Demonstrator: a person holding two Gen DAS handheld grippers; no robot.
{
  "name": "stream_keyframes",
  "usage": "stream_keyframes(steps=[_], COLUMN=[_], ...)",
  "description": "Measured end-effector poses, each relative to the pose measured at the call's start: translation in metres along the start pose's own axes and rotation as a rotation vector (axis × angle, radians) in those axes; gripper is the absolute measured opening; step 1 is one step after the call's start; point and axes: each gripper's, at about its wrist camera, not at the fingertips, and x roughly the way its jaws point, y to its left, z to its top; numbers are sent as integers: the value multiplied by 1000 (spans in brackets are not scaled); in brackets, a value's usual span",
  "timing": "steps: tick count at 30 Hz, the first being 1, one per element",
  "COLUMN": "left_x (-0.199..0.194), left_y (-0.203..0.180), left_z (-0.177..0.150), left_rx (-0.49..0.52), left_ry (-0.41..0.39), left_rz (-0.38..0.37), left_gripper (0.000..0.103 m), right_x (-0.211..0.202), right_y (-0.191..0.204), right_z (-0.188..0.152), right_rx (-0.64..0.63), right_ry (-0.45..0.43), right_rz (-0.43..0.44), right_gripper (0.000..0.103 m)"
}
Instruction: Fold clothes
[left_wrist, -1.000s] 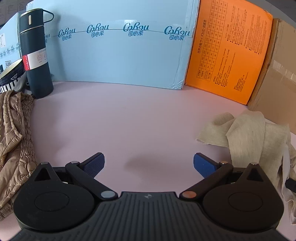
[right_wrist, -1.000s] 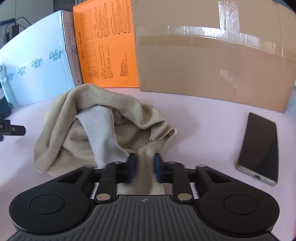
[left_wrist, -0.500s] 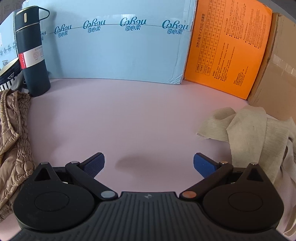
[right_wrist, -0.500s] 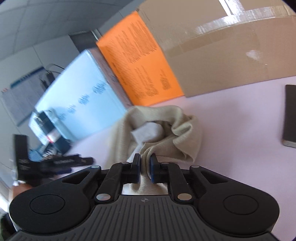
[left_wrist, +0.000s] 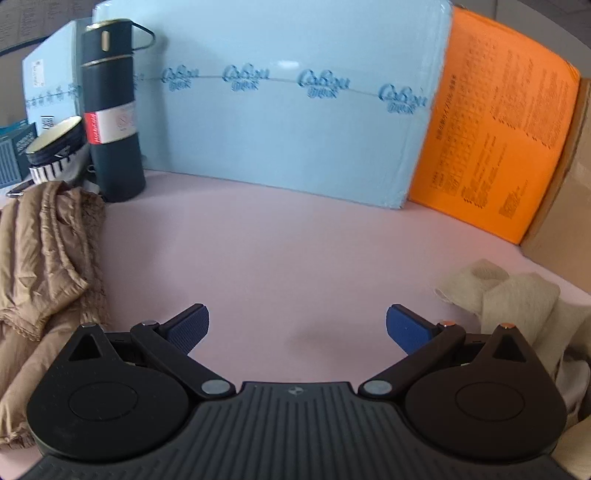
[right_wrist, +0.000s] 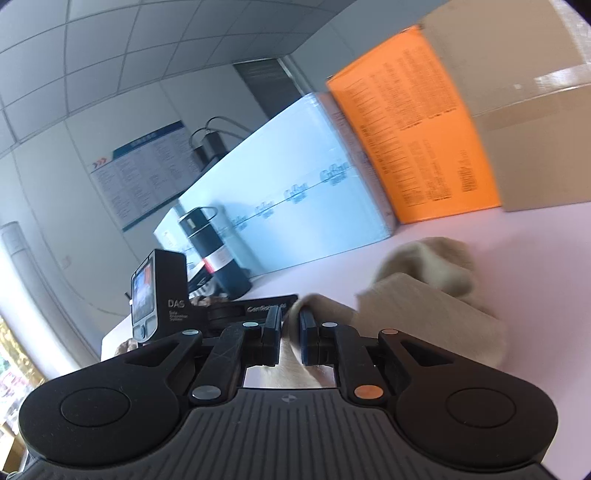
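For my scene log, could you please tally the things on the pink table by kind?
Garments: 2, a beige knit and a tan jacket.
Boxes: 3, blue, orange, cardboard.
Flasks: 1.
Cups: 1.
Total: 7.

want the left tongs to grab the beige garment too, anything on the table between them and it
Nothing visible: bare pink table lies between the open left tongs and the beige garment at their right.
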Motion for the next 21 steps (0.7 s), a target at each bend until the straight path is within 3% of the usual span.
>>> stream_keyframes(steps=[6,11,14,19,21], left_x=[-20,-19,-16,-12,-10], left_y=[35,36,31,31,32], left_z=[16,19,18,15,14], left_rx=[-96,-90,-56,-61,-68], left_ry=[-129,-117,-93,-60,-39], left_rz=[58,52,45,36,26], left_gripper=[103,103,103,103,103], right_x=[54,81,79,48,30], right_y=[24,34,28,7,-3], right_z=[8,9,7,12,19], right_rx=[-60,-97,-102,-88,-69], right_ry=[53,93,92,30,-26], right_rz=[63,71,32,-68,-124], right_gripper=[10,12,31,46,63])
